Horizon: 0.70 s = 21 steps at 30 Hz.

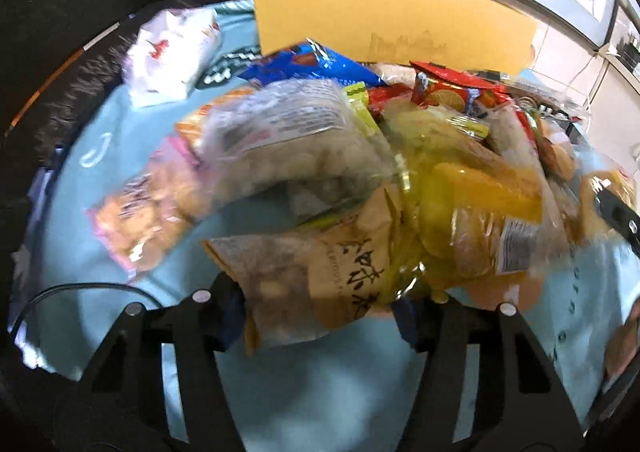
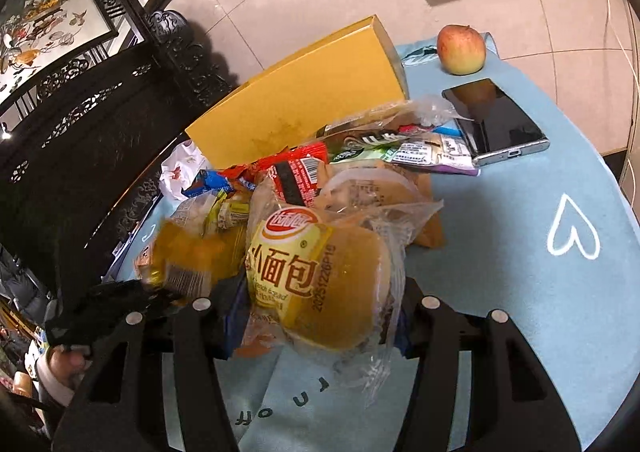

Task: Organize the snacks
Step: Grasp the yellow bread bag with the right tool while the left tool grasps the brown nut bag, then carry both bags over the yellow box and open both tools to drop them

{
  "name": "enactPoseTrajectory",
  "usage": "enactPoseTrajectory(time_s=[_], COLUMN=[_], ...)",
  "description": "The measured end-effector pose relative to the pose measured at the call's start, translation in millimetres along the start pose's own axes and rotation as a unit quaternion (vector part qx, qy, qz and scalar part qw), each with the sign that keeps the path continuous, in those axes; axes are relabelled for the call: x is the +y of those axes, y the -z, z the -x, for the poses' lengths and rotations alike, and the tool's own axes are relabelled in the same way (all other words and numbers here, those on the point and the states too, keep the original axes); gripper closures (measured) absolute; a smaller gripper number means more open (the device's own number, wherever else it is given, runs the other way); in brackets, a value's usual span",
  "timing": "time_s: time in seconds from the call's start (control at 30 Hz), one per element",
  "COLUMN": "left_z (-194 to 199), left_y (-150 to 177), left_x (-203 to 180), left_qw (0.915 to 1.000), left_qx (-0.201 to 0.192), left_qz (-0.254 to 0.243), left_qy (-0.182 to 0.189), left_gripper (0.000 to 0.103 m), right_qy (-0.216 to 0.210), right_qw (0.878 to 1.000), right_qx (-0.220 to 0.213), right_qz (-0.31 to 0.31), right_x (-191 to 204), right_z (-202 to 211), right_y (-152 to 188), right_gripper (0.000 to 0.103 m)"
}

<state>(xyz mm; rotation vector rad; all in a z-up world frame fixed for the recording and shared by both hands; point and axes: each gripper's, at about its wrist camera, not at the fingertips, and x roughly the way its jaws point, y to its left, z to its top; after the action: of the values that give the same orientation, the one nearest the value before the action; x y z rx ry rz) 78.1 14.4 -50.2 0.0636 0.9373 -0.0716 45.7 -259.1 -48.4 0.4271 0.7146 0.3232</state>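
A heap of snack packets (image 1: 360, 140) lies on a light blue tablecloth (image 1: 100, 252). My left gripper (image 1: 320, 308) is shut on a brown paper-look snack bag (image 1: 320, 272) at the heap's near edge, its blue pads against both sides of the bag. In the right wrist view my right gripper (image 2: 320, 316) is shut on a clear packet of small bread (image 2: 320, 272) with a yellow label, at the near side of the same heap (image 2: 320, 172). The left gripper shows there as a blurred black shape (image 2: 116, 300) at the left.
A yellow cardboard box (image 2: 300, 100) stands behind the heap. A white packet (image 1: 172, 52) lies apart at the far left. An apple (image 2: 460, 48) and a phone (image 2: 500, 120) rest at the far right. A dark carved chair (image 2: 100, 132) stands by the table's edge.
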Motion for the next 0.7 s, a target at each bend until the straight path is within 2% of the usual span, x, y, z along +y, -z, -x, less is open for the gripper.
enactPoseTrajectory(time_s=[0.1,0.2,0.27,0.4,0.53,0.67,0.7], left_z=[24,54,68,77,84,84,90], left_y=[6,5,3,2,-4,-21,-24], left_x=[5,7,8,9,18,22,23], left_qw=[0.9999,0.9984,0.9977,0.997,0.9935,0.9919,0.9896], left_qx=[-0.016,-0.054,-0.065,-0.069,-0.079,-0.08,-0.094], left_qz=[0.001,-0.004,-0.007,0.007,0.043,0.065,0.068], left_qy=[0.005,0.017,0.021,0.033,0.069,0.075,0.085], left_gripper=[0.043,0.042,0.042,0.042,0.042,0.041,0.041], right_qy=[0.007,0.02,0.015,-0.001,-0.007,-0.012,-0.013], right_qw=[1.0,1.0,1.0,1.0,1.0,1.0,1.0], right_qx=[-0.005,-0.012,-0.013,-0.018,-0.019,-0.018,-0.017], right_qz=[0.0,0.006,0.014,0.02,0.019,0.017,0.02], right_x=[0,3,10,21,26,28,29], right_z=[2,6,12,24,29,29,29], right_y=[0,1,3,3,1,-1,-1], right_gripper=[0.046,0.046,0.046,0.046,0.045,0.045,0.045])
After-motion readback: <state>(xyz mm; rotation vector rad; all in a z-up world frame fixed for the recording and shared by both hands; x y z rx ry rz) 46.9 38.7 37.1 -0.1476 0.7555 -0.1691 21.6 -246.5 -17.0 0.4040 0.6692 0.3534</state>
